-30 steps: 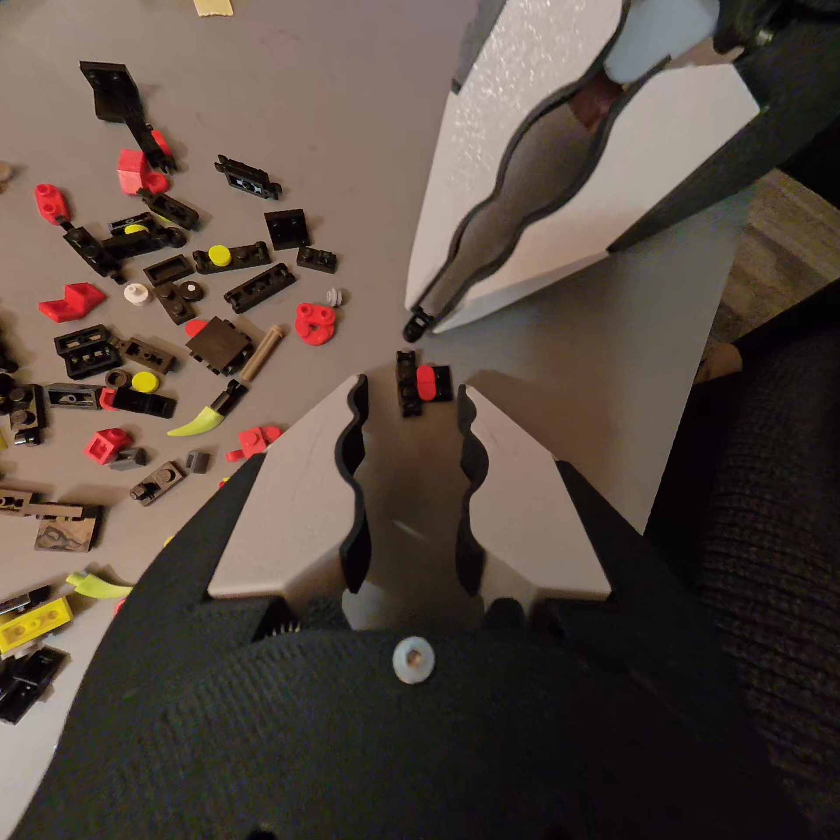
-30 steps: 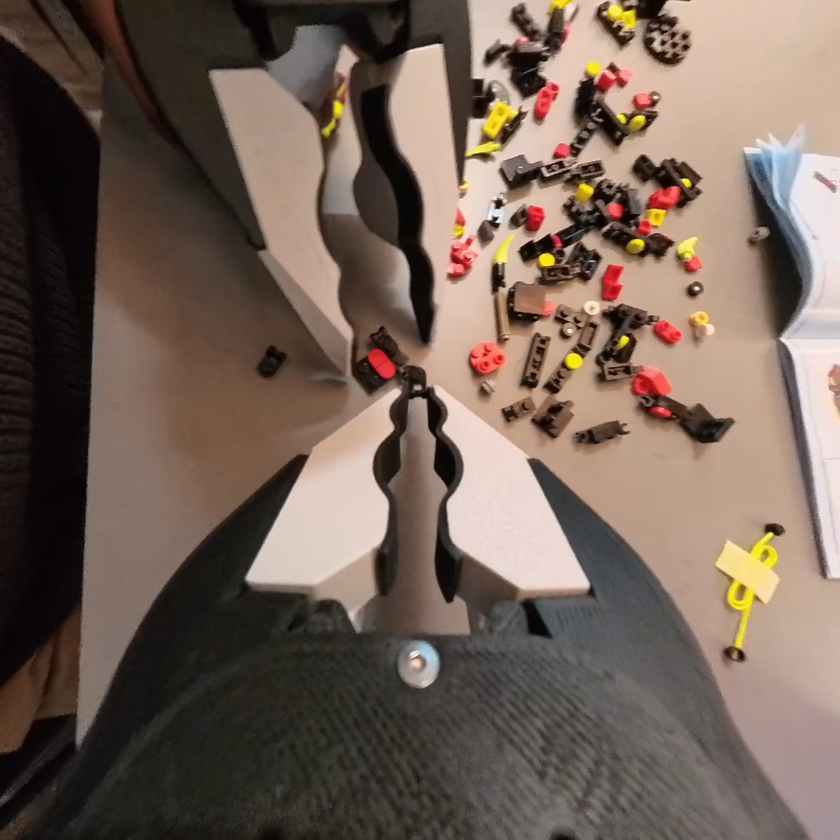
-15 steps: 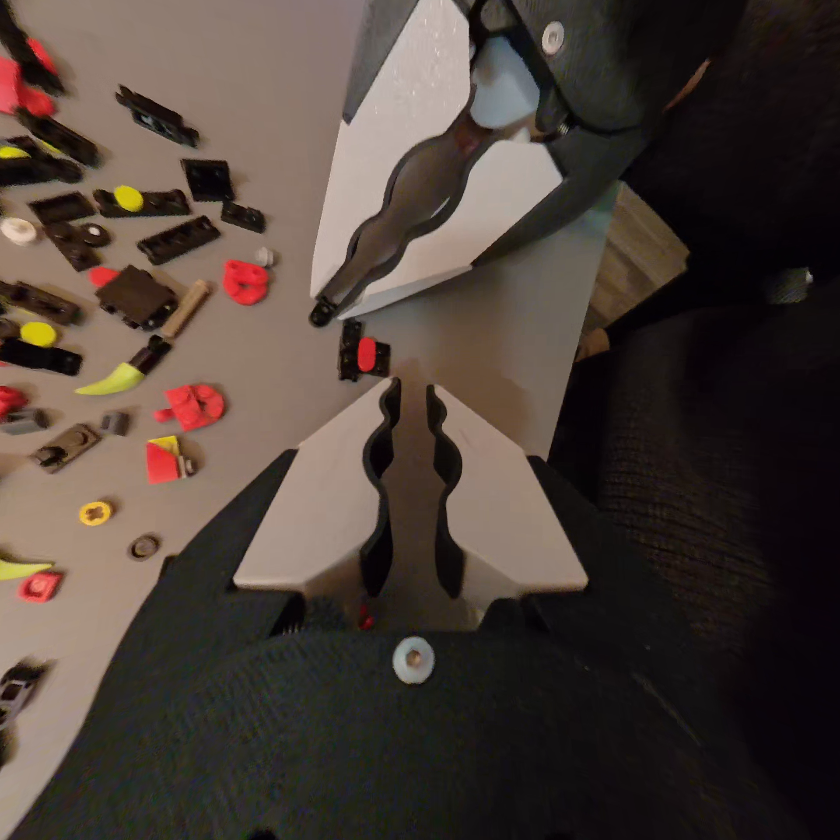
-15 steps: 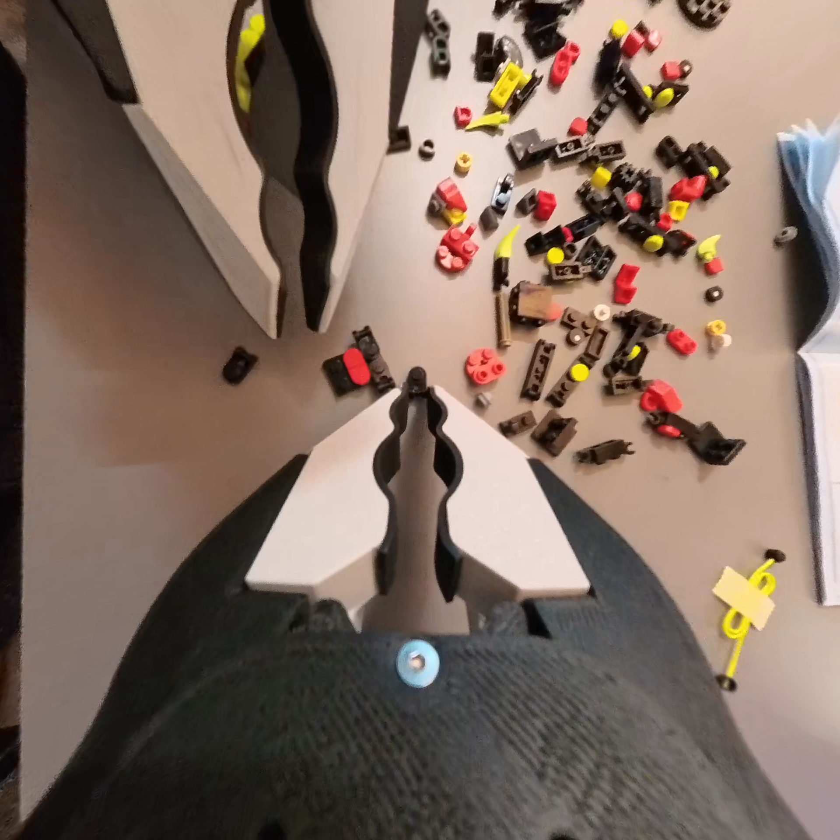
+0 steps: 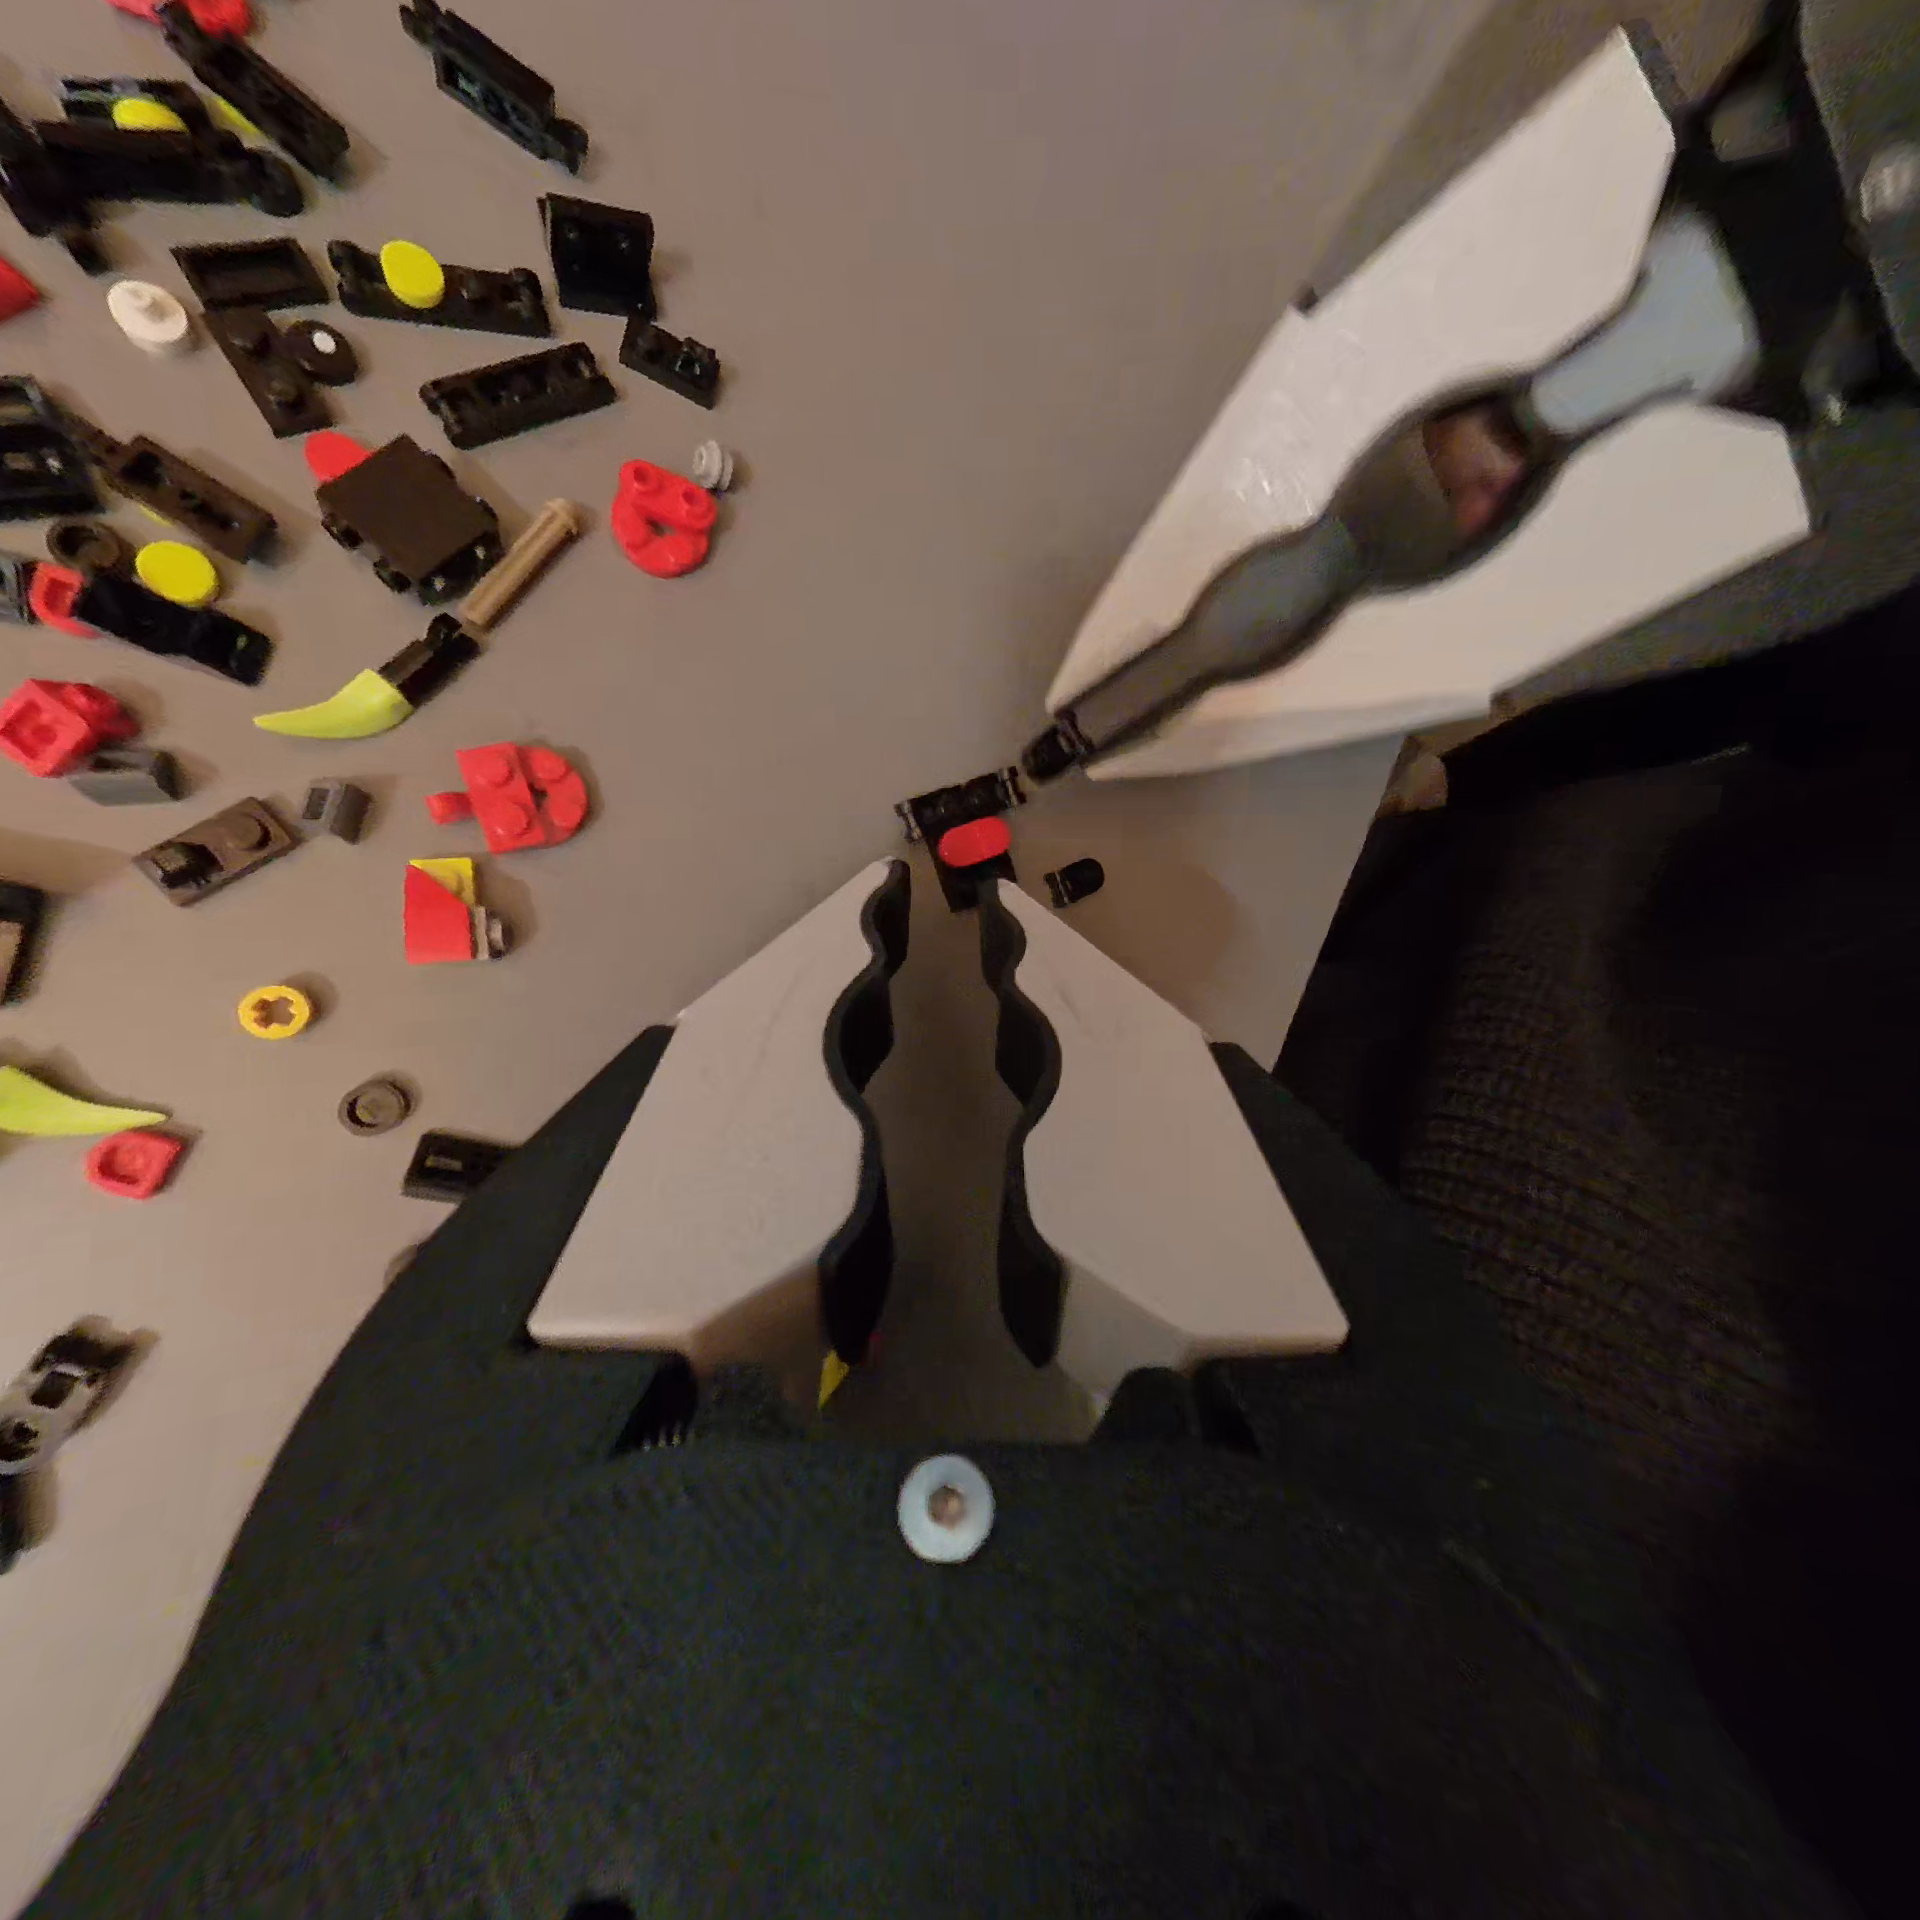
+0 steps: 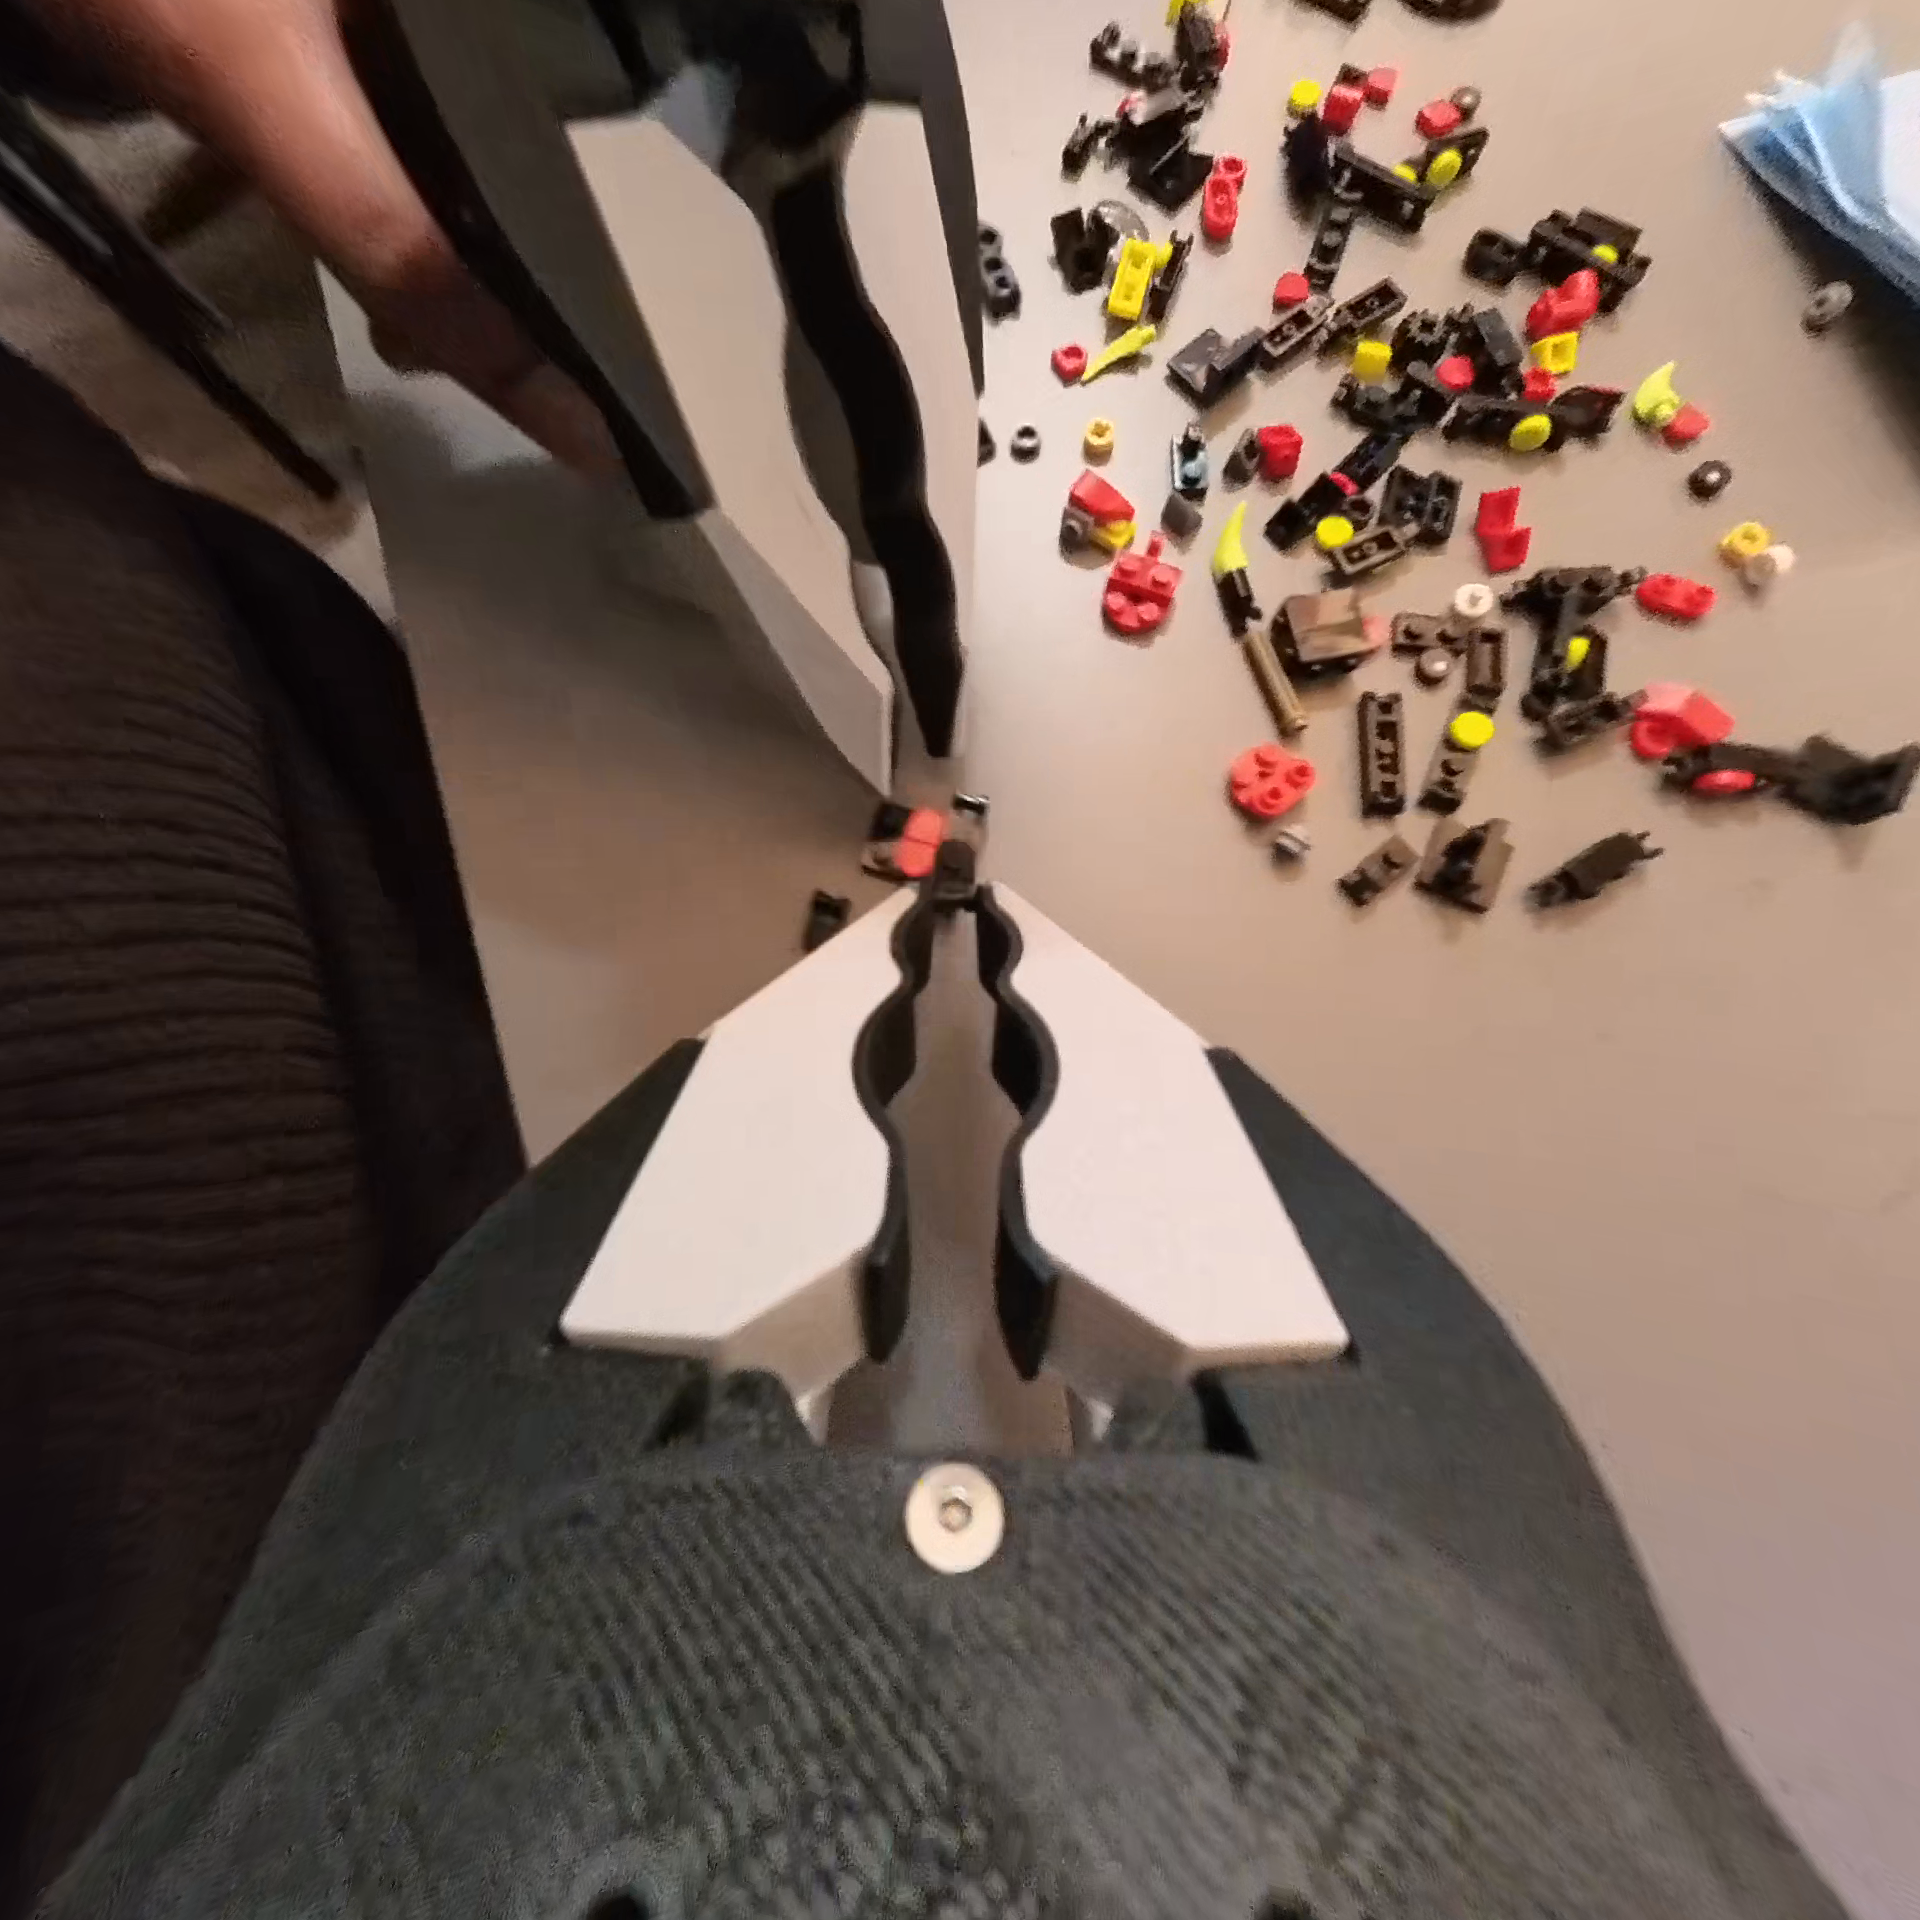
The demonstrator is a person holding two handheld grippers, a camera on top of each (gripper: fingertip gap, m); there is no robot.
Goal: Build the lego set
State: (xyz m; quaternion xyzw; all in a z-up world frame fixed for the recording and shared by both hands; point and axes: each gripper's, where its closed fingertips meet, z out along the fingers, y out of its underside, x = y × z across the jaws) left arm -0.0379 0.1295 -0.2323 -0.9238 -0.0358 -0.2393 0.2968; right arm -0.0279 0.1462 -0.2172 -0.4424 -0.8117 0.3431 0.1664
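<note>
Beside red-topped black brick [image 5: 971,844] on desk [image 5: 883,260] — left claw [image 5: 943,896] spread, empty; right claw [image 6: 953,902] pinching tiny black piece [image 6: 951,868] — light, rigid, slippery; grip flat sides.

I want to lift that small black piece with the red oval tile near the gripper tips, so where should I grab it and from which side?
Probably by the narrow black plate end under the red tile of the black-and-red piece. It lies flat on the grey table, so come from above, pinching its two long side edges. The left gripper is nearest; the right gripper, holding a small black part, crowds the crossbar end.
</note>
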